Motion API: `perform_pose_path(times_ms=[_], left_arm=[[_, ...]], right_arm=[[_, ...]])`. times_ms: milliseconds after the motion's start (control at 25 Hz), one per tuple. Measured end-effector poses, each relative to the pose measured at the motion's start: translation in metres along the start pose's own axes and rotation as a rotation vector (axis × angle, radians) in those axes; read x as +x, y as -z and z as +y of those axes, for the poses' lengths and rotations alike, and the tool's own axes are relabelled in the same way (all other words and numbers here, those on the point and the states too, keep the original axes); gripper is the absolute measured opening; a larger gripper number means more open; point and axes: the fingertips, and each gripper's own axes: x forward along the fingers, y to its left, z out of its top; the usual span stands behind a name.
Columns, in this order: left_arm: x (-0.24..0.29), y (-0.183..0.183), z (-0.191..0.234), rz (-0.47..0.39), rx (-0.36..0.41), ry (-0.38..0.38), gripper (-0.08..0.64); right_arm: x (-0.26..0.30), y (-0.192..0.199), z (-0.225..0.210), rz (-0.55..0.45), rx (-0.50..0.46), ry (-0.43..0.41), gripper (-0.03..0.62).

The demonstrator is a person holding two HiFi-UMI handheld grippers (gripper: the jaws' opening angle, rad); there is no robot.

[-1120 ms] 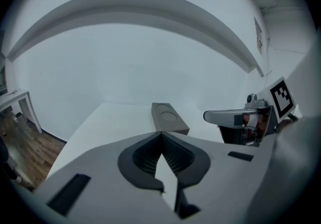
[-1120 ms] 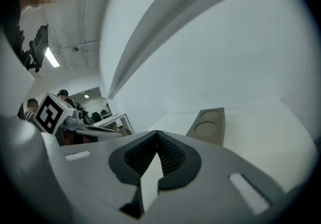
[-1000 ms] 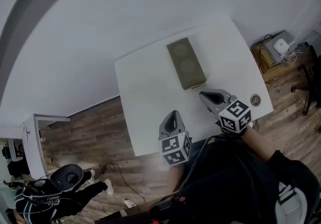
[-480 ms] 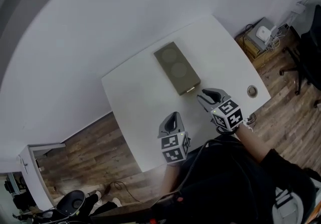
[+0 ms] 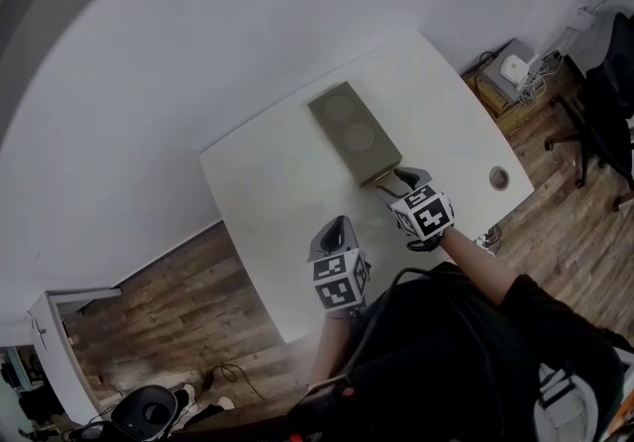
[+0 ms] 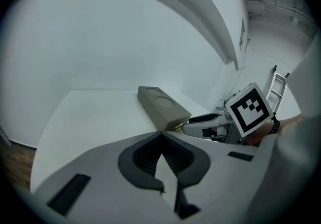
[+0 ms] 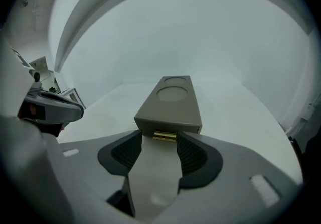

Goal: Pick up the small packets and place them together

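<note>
Centre frame: right gripper [image 5: 396, 175], jaws just opening, brass pull [image 7: 165, 136] of grey box [image 5: 354, 132] between their tips; left gripper [image 5: 338, 224] jaws together.

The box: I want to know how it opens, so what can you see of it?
The box is a long, grey-beige, matte block lying flat on the white table, with two shallow round recesses on top. Its near end bears a small brass-coloured pull. The right gripper's jaws, just opening and empty, point at that pull.
</note>
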Motion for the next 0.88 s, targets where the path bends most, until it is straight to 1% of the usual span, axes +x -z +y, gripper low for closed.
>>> perform_pose_path(times_ms=[240, 400, 560, 720, 880], left_arm=[[0.007, -0.006, 0.009, -0.021, -0.016, 0.001, -0.004], [0.005, -0.005, 0.010, -0.030, -0.039, -0.005, -0.004], [0.004, 0.000, 0.015, -0.030, -0.080, -0.015, -0.003], [0.004, 0.002, 0.014, -0.022, -0.073, -0.015, -0.004], [0.002, 0.001, 0.013, -0.021, -0.072, -0.016, -0.004]], right_arm=[[0.022, 0.006, -0.005, 0.064, 0.025, 0.085, 0.199], [0.028, 0.013, -0.004, 0.089, 0.052, 0.104, 0.199], [0.034, 0.012, -0.008, 0.084, 0.044, 0.164, 0.198], [0.036, 0.012, -0.013, 0.077, 0.031, 0.209, 0.184], [0.035, 0.010, -0.013, 0.084, 0.015, 0.238, 0.187]])
